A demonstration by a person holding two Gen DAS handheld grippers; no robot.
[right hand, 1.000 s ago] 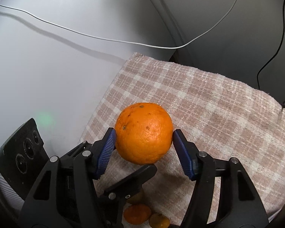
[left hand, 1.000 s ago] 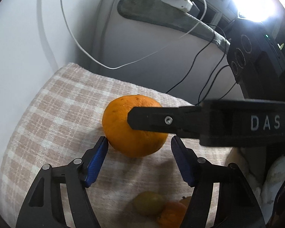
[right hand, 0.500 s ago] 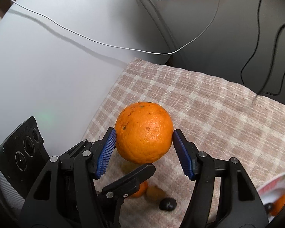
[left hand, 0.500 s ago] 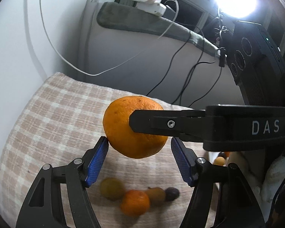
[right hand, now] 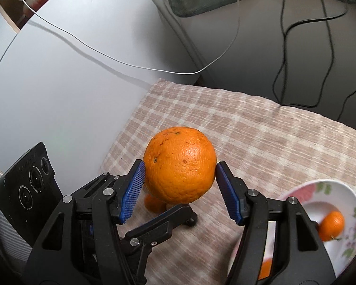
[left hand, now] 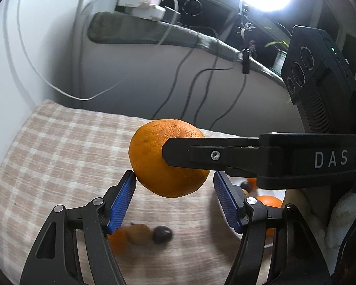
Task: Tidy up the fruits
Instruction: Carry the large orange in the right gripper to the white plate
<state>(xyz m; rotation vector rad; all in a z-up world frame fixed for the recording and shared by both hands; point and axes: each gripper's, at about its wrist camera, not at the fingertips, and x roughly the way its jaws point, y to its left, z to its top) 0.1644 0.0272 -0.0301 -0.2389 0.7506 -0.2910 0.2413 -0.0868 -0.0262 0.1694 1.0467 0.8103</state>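
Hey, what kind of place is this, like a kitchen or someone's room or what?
Probably a room at home, not clearly a kitchen: a checked cloth covers the surface, a floral bowl holds fruit, and chargers with trailing cables sit on a ledge.

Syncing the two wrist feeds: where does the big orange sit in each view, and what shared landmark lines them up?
Left wrist: big orange at centre, its right side covered by the right gripper's black finger.
Right wrist: big orange at centre, clamped between the right gripper pads.
Shared landmark: the checked cloth under it in both views.
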